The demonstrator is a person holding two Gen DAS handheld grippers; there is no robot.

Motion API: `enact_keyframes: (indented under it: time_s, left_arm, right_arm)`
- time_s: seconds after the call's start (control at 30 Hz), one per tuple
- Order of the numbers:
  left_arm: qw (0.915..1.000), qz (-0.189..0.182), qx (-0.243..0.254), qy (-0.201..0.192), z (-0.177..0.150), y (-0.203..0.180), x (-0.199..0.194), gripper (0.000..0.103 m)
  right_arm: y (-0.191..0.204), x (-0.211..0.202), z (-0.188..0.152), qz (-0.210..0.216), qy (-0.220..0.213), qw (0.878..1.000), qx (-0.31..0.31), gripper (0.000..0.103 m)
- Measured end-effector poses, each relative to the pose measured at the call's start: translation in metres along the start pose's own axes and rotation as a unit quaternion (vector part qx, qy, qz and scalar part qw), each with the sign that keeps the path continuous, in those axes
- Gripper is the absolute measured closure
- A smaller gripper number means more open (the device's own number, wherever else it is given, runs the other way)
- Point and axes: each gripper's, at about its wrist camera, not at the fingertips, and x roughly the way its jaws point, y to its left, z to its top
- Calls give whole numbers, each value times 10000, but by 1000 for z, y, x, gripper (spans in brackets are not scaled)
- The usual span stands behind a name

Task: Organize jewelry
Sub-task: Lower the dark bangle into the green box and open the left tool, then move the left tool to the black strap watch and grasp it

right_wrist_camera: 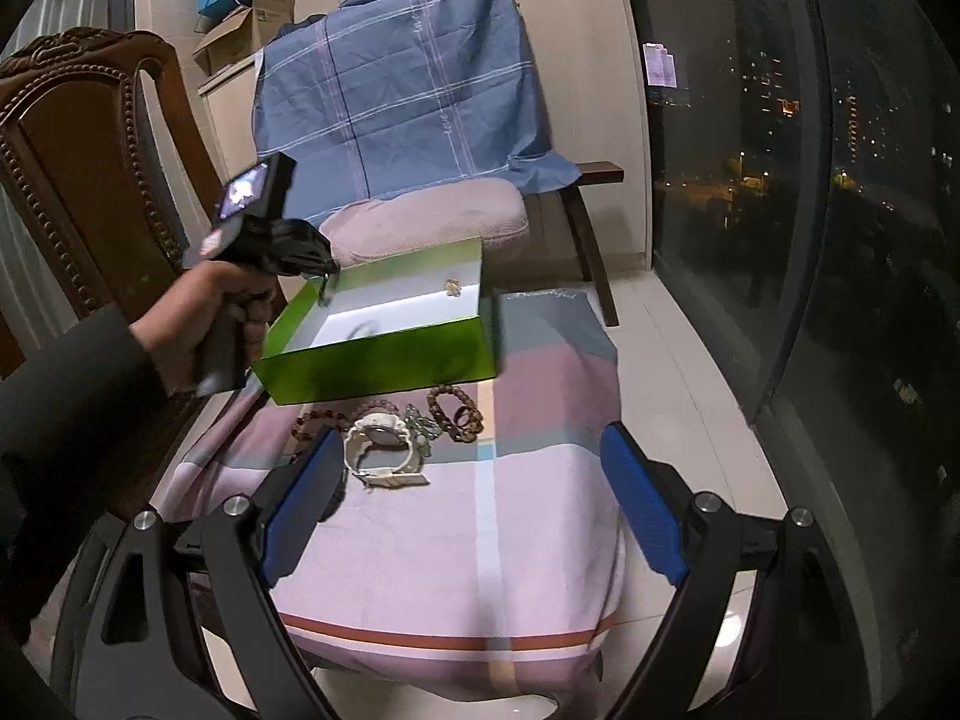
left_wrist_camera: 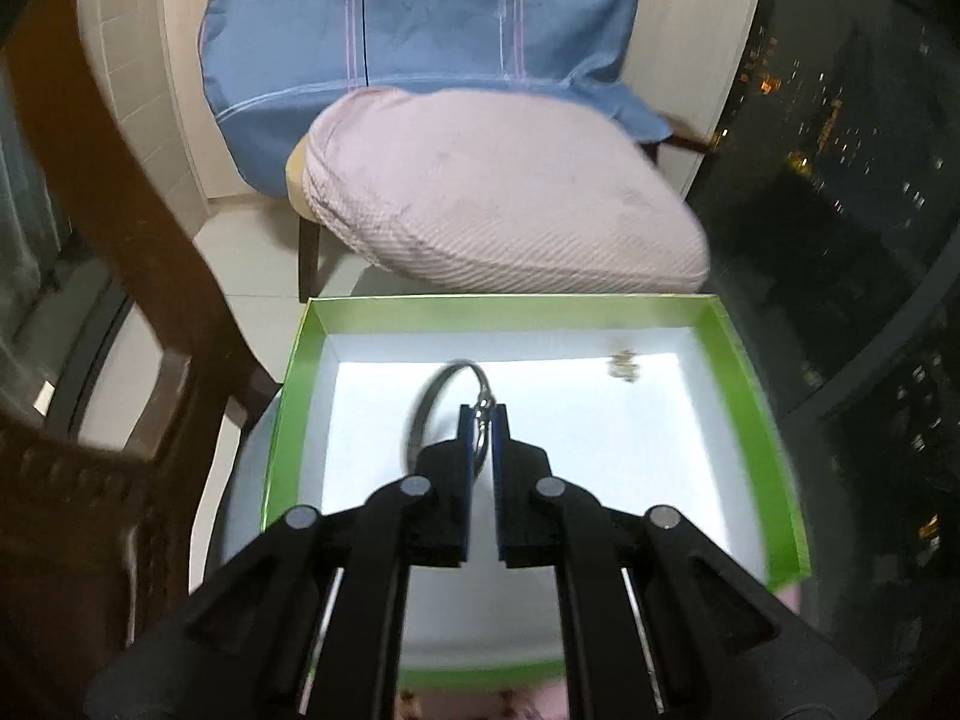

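My left gripper point(left_wrist_camera: 480, 414) is shut on a thin dark metal bangle point(left_wrist_camera: 433, 399) and holds it just above the white floor of an open green box point(left_wrist_camera: 288, 396). A small gold piece point(left_wrist_camera: 624, 367) lies at the box's far right. In the right wrist view the left gripper point(right_wrist_camera: 327, 282) hangs over the green box point(right_wrist_camera: 384, 363). My right gripper point(right_wrist_camera: 474, 480) is open and empty above the cloth. A white watch point(right_wrist_camera: 384, 450), brown bead bracelets point(right_wrist_camera: 456, 411) and a reddish bead bracelet point(right_wrist_camera: 318, 417) lie in front of the box.
A striped pink cloth point(right_wrist_camera: 480, 540) covers the small table. A chair with a pink cushion point(right_wrist_camera: 432, 213) and a blue sheet point(right_wrist_camera: 408, 102) stands behind. A carved wooden chair point(right_wrist_camera: 78, 180) stands on the left. A dark window point(right_wrist_camera: 780, 180) is on the right.
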Motion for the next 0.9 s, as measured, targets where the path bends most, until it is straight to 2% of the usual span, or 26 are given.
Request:
enact_keyframes:
  time_s: [0.03,0.1,0.13,0.2,0.3,0.33,0.47,0.5,0.63,0.77,0.9]
  left_arm:
    - [10000,9,35,67,0,1,6,62]
    - [9999,45,78,-124,-8,5,-8,40]
    - [9997,25,89,-247,-12,8,-19,35]
    - [9990,-16,110,-423,-25,13,-48,34]
    - [9965,-171,60,-819,-69,23,-115,20]
    - [9951,-216,82,-961,-93,26,-143,16]
    - [9935,-319,193,-1074,-169,30,-212,12]
    - [9937,-415,139,-1029,-191,32,-228,11]
    - [9944,-510,-260,-892,-241,37,-261,11]
    - [9945,-269,-223,-988,-258,35,-282,11]
    - [9939,-66,-154,-1086,-259,34,-288,11]
  right_arm:
    - [-2,0,0,1,11,10000,27,18]
    - [-4,0,0,12,43,10000,49,18]
    - [-4,0,0,15,31,10000,51,18]
    - [-2,-2,-1,39,2,10000,45,18]
    - [4,-4,-1,116,-9,9999,-40,18]
    - [8,-4,-3,151,15,9998,-89,18]
    - [23,-10,-6,259,59,9994,-221,18]
    - [28,-13,-7,283,69,9992,-269,18]
    - [48,-26,-10,374,16,9981,-480,18]
    - [62,-42,-12,410,-88,9969,-668,18]
    - [67,-53,-16,368,-139,9967,-714,18]
